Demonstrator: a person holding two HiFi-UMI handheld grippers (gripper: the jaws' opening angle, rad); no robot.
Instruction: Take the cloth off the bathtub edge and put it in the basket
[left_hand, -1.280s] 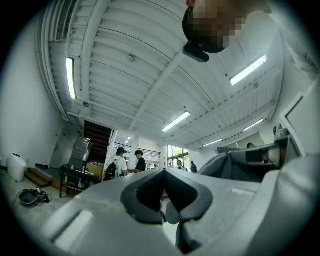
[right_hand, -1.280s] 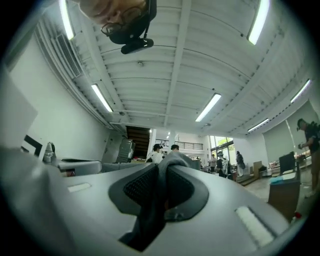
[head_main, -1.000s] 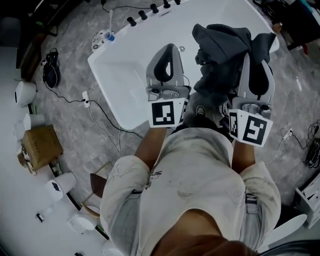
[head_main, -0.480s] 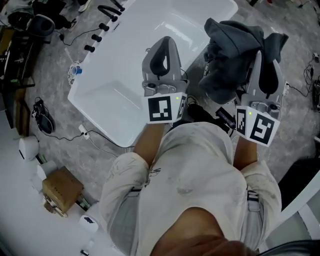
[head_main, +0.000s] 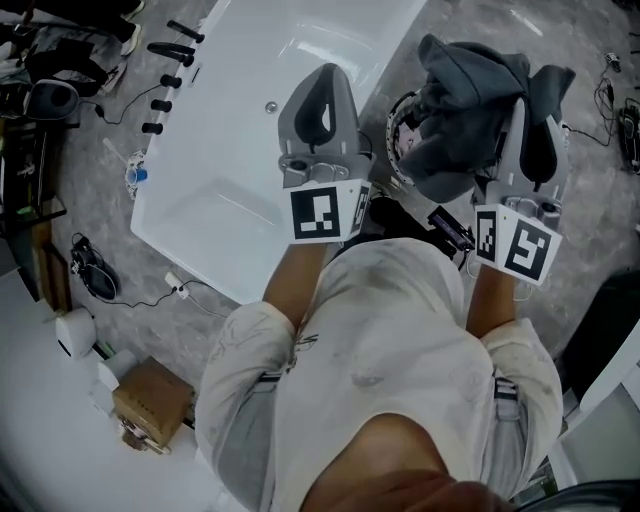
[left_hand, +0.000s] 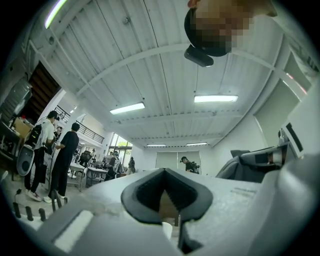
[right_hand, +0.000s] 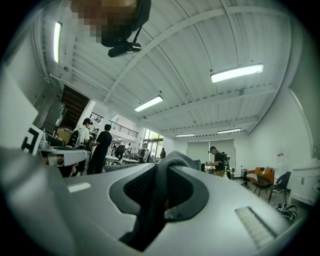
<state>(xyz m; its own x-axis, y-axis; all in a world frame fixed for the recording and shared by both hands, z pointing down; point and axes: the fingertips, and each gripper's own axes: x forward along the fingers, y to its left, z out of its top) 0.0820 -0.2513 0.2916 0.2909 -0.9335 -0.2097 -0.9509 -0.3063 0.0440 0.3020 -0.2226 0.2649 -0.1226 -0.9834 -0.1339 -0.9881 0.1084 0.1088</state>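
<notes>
My right gripper (head_main: 543, 80) is shut on the dark grey cloth (head_main: 465, 100), which hangs bunched up to its left. In the right gripper view a fold of the cloth (right_hand: 159, 195) runs down between the closed jaws. Under the cloth shows the round pale rim of the basket (head_main: 393, 130), on the floor beside the white bathtub (head_main: 230, 170). My left gripper (head_main: 325, 80) is held over the bathtub's near edge, shut with nothing in it; in the left gripper view (left_hand: 167, 200) its jaws point up at the ceiling.
Black tap handles (head_main: 165, 75) line the tub's far left side. A cardboard box (head_main: 150, 405), a power strip (head_main: 175, 285) with cables and black shoes (head_main: 90, 270) lie on the grey floor at left. Several people stand far off in both gripper views.
The view has swung: the bathtub slid left and up in the frame, and the basket rim has come into sight under the cloth. Both grippers keep their pose and grip.
</notes>
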